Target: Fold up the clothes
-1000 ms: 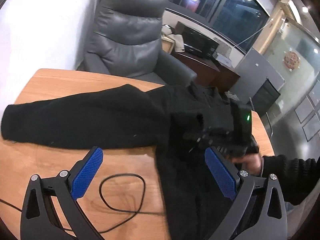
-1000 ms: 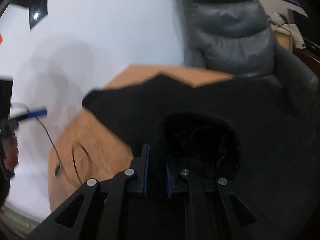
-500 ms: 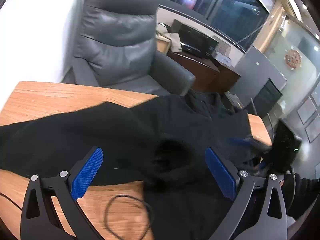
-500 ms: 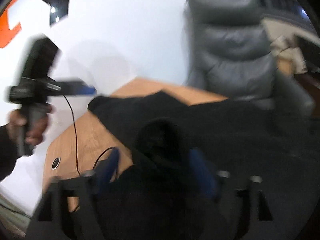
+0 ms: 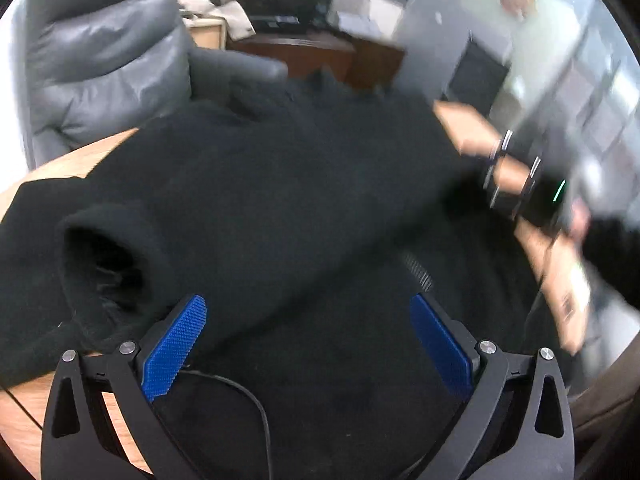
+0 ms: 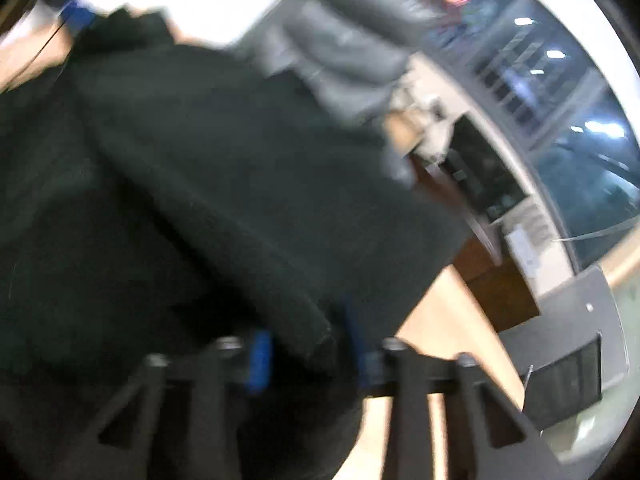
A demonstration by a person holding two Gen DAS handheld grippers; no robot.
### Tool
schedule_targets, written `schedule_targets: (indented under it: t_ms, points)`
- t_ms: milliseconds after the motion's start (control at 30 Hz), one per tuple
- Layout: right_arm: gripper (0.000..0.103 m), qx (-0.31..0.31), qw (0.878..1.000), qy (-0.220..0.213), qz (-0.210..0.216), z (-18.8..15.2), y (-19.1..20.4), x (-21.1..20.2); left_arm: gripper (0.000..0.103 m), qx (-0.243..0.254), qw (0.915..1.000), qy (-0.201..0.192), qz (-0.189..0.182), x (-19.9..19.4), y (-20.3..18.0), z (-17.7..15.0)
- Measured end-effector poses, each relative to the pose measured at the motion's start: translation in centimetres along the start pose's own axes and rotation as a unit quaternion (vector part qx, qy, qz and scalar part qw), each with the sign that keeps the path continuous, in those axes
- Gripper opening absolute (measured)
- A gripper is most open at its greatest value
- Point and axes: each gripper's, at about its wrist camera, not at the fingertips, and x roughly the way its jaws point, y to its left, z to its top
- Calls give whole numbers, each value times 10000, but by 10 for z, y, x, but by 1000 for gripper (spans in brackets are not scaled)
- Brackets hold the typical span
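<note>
A black fleece garment lies spread on the wooden table. One sleeve is folded across the body, its open cuff lying at the left. My left gripper is open and empty just above the garment's lower part. The right gripper shows blurred at the right edge of the left wrist view. In the blurred right wrist view, my right gripper has its blue pads parted around a thick fold of the garment, not pinching it.
A grey leather armchair stands behind the table, also in the right wrist view. A black cable lies on the garment by my left fingers. The table's far right edge shows, with dark office furniture beyond it.
The right gripper carried the sleeve cuff across the body, opened and let it go, then swung away right. My left gripper moved forward over the garment, staying open.
</note>
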Motion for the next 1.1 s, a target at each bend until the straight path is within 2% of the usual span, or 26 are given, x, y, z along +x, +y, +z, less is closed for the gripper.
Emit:
schedule_targets:
  t_ms: [67,133,233,300,367,433,467,533,567,633,700,767,800,833,900,967,1000,1067,1100]
  points:
    - [15,299,9987,-281,-291,1,-10,-9,103,-24,9998,186,106,16,1,-6]
    - [15,494,9972,-332,-452,-7,-18,-10,103,-260,9993,278,-26,28,9,-9]
    - [16,136,9987,232,-422,-36,-8,6,103,-671,9974,107,-220,28,22,-4]
    - [16,-201,9983,339,-427,-44,3,6,103,-770,9967,4,-250,22,28,0]
    - [24,-154,9983,398,-396,-45,1,5,103,-825,9962,-65,-256,15,33,5]
    - [61,1,9985,461,-302,-44,-6,1,103,-815,9960,-212,-300,3,38,13]
    - [67,43,9986,477,-220,-43,-9,-4,103,-828,9955,-321,-341,0,43,17]
    - [70,80,9986,508,92,-44,-18,-21,103,-857,9939,-543,-422,-7,53,26]
    - [70,205,9979,550,285,-44,-25,-29,103,-907,9937,-513,-413,-4,59,28]
    - [70,661,9942,509,673,-33,-40,-52,103,-1124,9929,-164,-348,17,74,24]
    - [70,1288,9867,285,950,-11,-66,-66,103,-1289,9911,110,-327,37,85,18]
    - [76,1973,9722,-120,1256,21,-87,-62,103,-1118,9934,-136,-232,38,80,13]
    - [87,2249,9639,-268,1401,36,-95,-56,103,-1047,9943,-148,-150,39,77,13]
    - [91,2366,9594,-264,1514,48,-95,-41,103,-976,9951,-155,-67,39,73,13]
    - [91,2409,9580,-32,1558,74,-85,6,103,-1116,9934,-246,-124,36,74,14]
    - [82,2319,9657,277,1136,81,-70,51,103,-1262,9912,-340,-187,33,75,15]
    - [78,2364,9656,474,974,82,-66,74,103,-1323,9898,-485,-205,26,78,14]
    - [78,2810,9509,972,860,70,-71,115,103,-1432,9879,-589,-98,26,85,10]
    - [79,2983,9451,1036,840,62,-72,122,103,-1468,9875,-564,-105,31,87,9]
